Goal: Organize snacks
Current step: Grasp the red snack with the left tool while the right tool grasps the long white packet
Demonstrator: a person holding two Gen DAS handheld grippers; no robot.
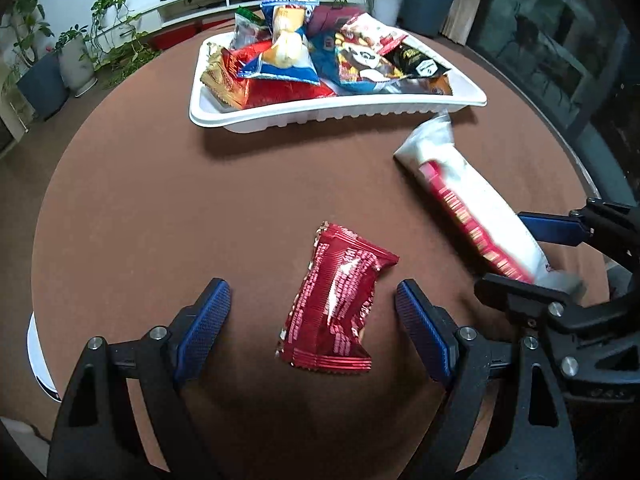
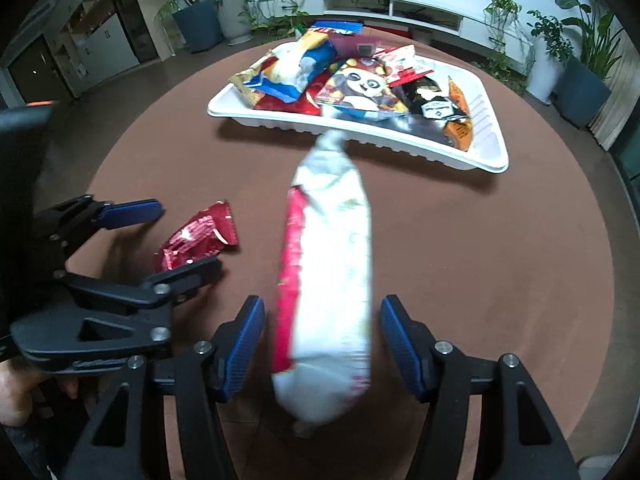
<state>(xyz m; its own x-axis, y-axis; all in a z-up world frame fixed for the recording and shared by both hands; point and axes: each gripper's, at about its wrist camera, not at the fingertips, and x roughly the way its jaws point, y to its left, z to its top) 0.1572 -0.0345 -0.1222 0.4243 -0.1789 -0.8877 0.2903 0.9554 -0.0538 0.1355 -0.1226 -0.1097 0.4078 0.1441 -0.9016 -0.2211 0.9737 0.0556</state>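
Note:
A small red snack packet (image 1: 340, 300) lies flat on the round brown table (image 1: 160, 200), between the fingers of my left gripper (image 1: 312, 312). That gripper is open and its pads stand clear of the packet on both sides. A long white and red packet (image 2: 332, 280) lies pointing toward the tray, and my right gripper (image 2: 322, 344) straddles its near end. It is open too, with a narrow gap at each pad. The long packet (image 1: 472, 208) and right gripper (image 1: 536, 256) show at the right of the left wrist view. The red packet (image 2: 200, 236) and left gripper (image 2: 160, 240) show at the left of the right wrist view.
A white tray (image 1: 320, 116) heaped with several snack packets sits at the table's far side; its rim (image 2: 400, 148) is just beyond the long packet's tip. Potted plants (image 1: 40, 80) and a low white cabinet (image 2: 400, 4) stand behind the table. A hand (image 2: 24, 396) shows at the lower left.

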